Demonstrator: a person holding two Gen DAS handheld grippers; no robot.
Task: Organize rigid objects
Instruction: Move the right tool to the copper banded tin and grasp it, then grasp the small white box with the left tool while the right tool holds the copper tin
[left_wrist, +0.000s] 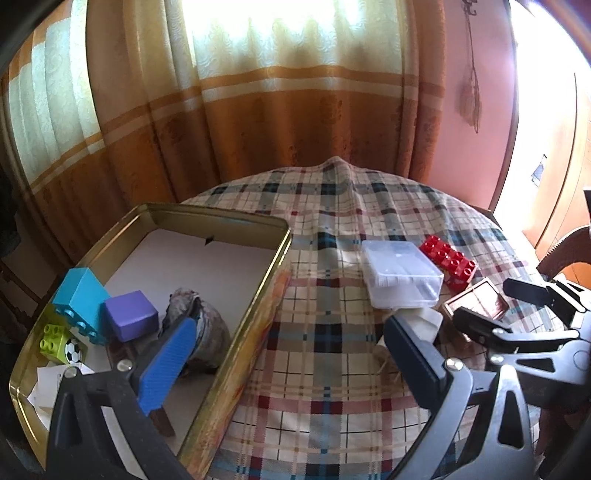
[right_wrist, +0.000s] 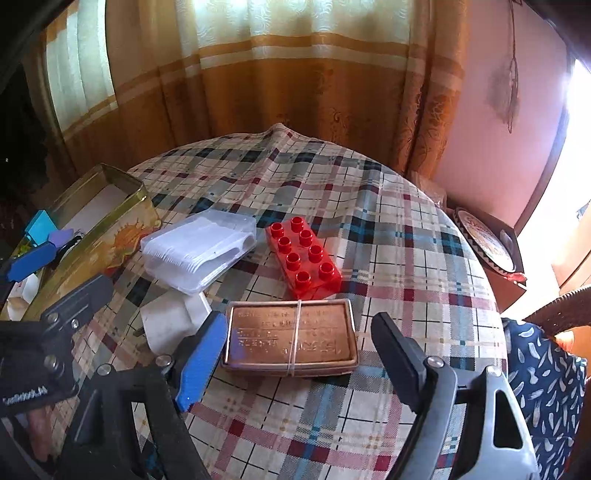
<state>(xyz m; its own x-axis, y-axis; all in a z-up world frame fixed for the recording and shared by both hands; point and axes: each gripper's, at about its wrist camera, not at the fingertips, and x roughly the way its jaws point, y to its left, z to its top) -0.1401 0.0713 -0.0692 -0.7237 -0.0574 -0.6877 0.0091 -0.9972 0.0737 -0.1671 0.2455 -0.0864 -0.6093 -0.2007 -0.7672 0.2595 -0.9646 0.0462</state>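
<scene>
**The flat brown tin is next**

The right gripper (right_wrist: 299, 354) is wide open and holds nothing. The flat brown tin (right_wrist: 291, 338) lies on the checked tablecloth (right_wrist: 406, 236), right between its two fingers. The blue finger (right_wrist: 199, 362) is just beside the tin's left end, maybe touching it. The black finger (right_wrist: 399, 354) is a little way off from the right end.

The tin looks hard and stiff, so I think it will not bend or squash. It looks light too. Its metal sides may be slippery, and a thin rubber band (right_wrist: 297, 332) goes around it. A good place to hold it seems to be the two short ends, where the fingers already wait.

The left gripper (left_wrist: 284, 354) is also wide open and holds nothing. Its blue finger hangs over the big gold box (left_wrist: 258, 295), above a grey lumpy thing (left_wrist: 207, 332). In the box sit a blue block (left_wrist: 79, 295), a purple cube (left_wrist: 131, 315) and a green block (left_wrist: 53, 341).

Near the brown tin are a red block (right_wrist: 304, 258), a clear plastic box (right_wrist: 199, 251) and a white thing (right_wrist: 170, 325). They are still on the cloth, outside the gold box.
</scene>
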